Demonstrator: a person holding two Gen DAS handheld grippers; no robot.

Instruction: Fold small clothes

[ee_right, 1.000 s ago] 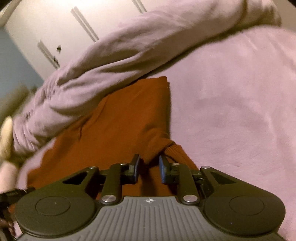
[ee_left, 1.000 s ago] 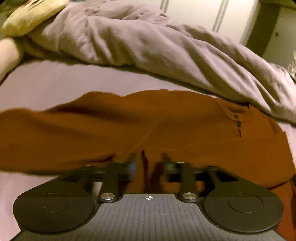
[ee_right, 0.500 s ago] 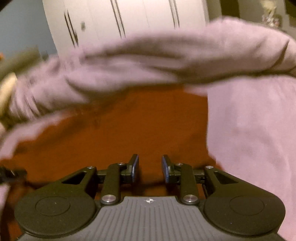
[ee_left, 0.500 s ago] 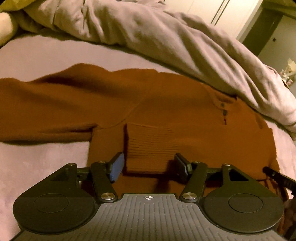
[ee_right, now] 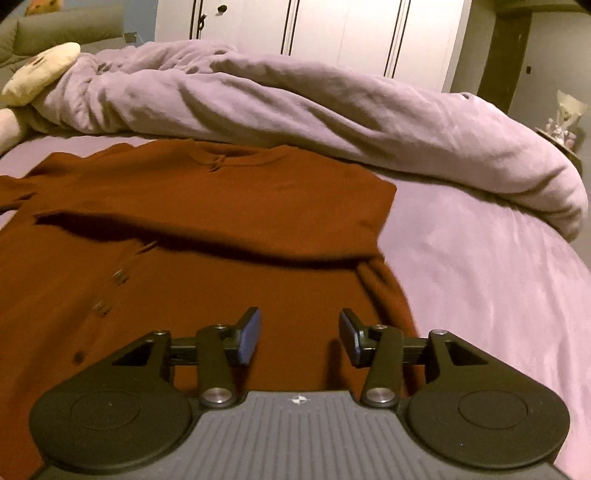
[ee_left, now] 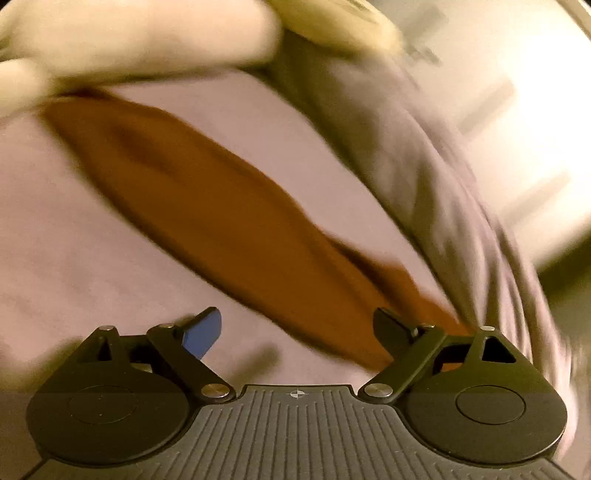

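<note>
A rust-brown knit sweater (ee_right: 207,206) lies flat on the lilac bed sheet (ee_right: 480,266), its right sleeve folded across the body with the ribbed cuff (ee_right: 373,273) near the right edge. My right gripper (ee_right: 299,334) hovers over the sweater's lower part, its jaws opening with nothing between them. In the blurred left wrist view the sweater's long left sleeve (ee_left: 229,221) runs diagonally over the sheet. My left gripper (ee_left: 295,332) is above the sheet beside that sleeve, jaws opening wide and empty.
A bunched lilac duvet (ee_right: 295,99) lies along the far side of the bed behind the sweater. A pale plush toy (ee_right: 40,74) sits at the far left. White wardrobe doors (ee_right: 332,33) stand behind the bed.
Both grippers let go of the sleeve cuffs and spread their jaws. The left one swung left toward the outstretched sleeve. The right one rolled level and drew back over the sweater.
</note>
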